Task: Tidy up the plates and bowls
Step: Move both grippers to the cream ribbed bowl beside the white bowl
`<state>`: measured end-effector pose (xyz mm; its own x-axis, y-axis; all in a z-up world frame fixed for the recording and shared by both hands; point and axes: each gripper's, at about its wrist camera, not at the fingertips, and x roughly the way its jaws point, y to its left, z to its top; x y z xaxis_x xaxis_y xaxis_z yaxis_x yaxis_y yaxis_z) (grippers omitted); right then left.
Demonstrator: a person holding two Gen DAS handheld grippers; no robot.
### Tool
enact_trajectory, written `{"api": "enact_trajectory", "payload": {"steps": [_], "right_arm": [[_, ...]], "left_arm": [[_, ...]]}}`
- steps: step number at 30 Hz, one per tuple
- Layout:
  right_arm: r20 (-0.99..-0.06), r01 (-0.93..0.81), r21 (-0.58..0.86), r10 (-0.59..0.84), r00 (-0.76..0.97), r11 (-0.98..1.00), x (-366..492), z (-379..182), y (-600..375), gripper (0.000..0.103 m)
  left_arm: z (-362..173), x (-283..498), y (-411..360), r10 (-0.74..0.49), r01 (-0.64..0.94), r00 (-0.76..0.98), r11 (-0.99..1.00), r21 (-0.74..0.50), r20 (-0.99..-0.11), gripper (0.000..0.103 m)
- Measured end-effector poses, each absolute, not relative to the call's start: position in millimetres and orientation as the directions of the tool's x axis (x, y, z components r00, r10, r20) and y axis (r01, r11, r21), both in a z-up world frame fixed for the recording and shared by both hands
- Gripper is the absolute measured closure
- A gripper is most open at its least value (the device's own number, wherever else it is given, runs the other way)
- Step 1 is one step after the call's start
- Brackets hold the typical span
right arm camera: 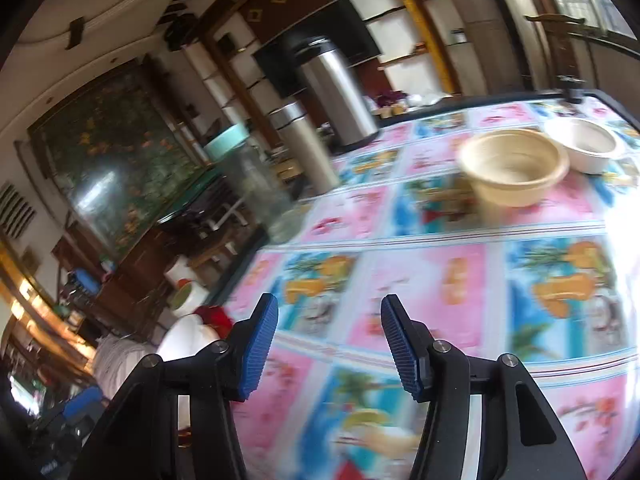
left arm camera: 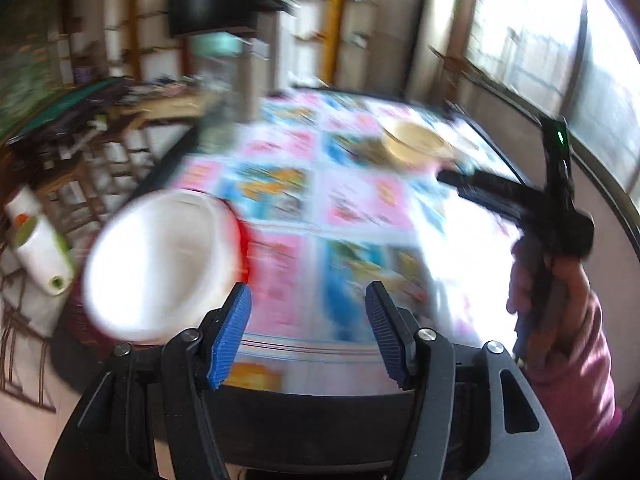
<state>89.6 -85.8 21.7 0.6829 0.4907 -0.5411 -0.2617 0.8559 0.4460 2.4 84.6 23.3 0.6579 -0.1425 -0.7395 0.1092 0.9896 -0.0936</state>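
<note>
Bowls sit on the bench point(right arm camera: 440, 280): a tan bowl point(right arm camera: 514, 166) beside a white bowl point(right arm camera: 584, 144). Both the left claw point(left arm camera: 308, 336) and the right claw point(right arm camera: 330, 344) are partly open and hold nothing.

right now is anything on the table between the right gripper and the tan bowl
Nothing visible. The right gripper is open and empty, and only bare patterned tablecloth lies between it and the tan bowl. A white bowl sits just beyond the tan one, to its right, not in the path.
</note>
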Motion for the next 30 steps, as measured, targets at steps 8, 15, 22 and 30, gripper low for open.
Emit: {"api": "enact_trajectory", "payload": {"steps": [8,15,22,30], "right_arm": [[-0.620,-0.054,0.435,0.342,0.707,0.899,92.9,-6.1,-205.3,0.046],[-0.634,0.058,0.456,0.279,0.722,0.888,100.4,-11.3,-272.7,0.045],[-0.611,0.113,0.555,0.312,0.728,0.824,147.3,14.0,-300.0,0.036],[-0.598,0.170,0.654,0.365,0.714,0.737,229.7,34.0,-302.3,0.036]], "left_arm": [[-9.9,64.2,-18.9,-0.268,0.259,0.462,0.952,-0.161,-0.845,0.044],[9.2,153.6,-49.9,-0.255,0.141,0.501,0.967,-0.213,-0.827,0.044],[17.8,235.2,-47.2,-0.248,-0.016,0.540,0.952,-0.305,-0.804,0.044],[-1.4,311.1,-32.4,-0.314,-0.138,0.530,0.885,-0.445,-0.788,0.041]]}}
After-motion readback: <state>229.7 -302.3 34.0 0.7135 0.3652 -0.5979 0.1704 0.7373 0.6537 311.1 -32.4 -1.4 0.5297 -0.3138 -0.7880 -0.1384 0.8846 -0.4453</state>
